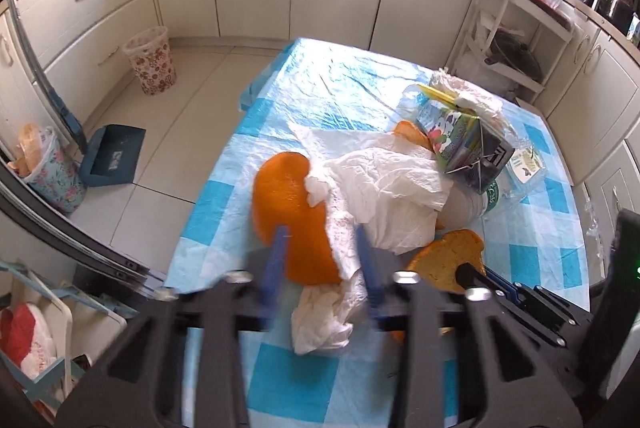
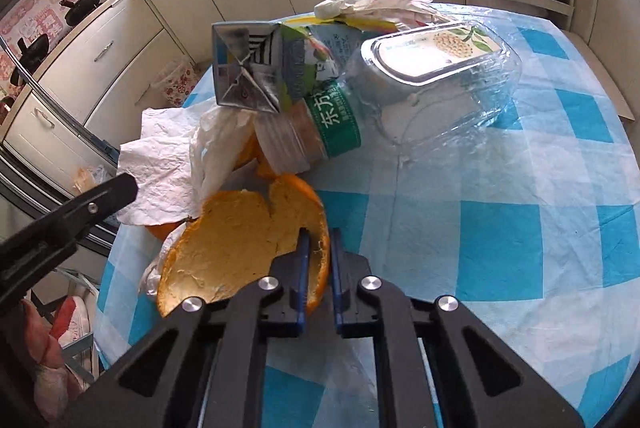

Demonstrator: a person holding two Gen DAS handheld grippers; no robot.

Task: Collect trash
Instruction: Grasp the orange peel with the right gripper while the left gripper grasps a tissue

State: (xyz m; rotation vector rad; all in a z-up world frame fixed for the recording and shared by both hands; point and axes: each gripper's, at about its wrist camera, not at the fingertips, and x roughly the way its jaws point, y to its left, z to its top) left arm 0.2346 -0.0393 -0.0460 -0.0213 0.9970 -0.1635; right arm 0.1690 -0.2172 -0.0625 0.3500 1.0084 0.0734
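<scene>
A trash pile lies on the blue checked tablecloth [image 2: 500, 228]. It holds a large orange peel [image 1: 286, 196], white tissue [image 1: 384, 196], a juice carton [image 1: 460, 136], a plastic bottle [image 2: 320, 132] and a clear plastic box [image 2: 440, 68]. My left gripper [image 1: 321, 242] looks blurred. Its blue fingers stand on either side of the peel's near end and the tissue beside it, touching both. My right gripper [image 2: 319, 242] is shut on the rim of a second, pith-up orange peel [image 2: 240, 240]. In the left wrist view that second peel [image 1: 444, 260] lies at the right.
A floral waste basket [image 1: 150, 62] stands on the floor by the cabinets. A lined bin [image 1: 52, 176] and a blue dustpan [image 1: 114, 156] sit nearer on the left. A shelf unit [image 1: 516, 40] holding a pot stands behind the table. Cabinets ring the room.
</scene>
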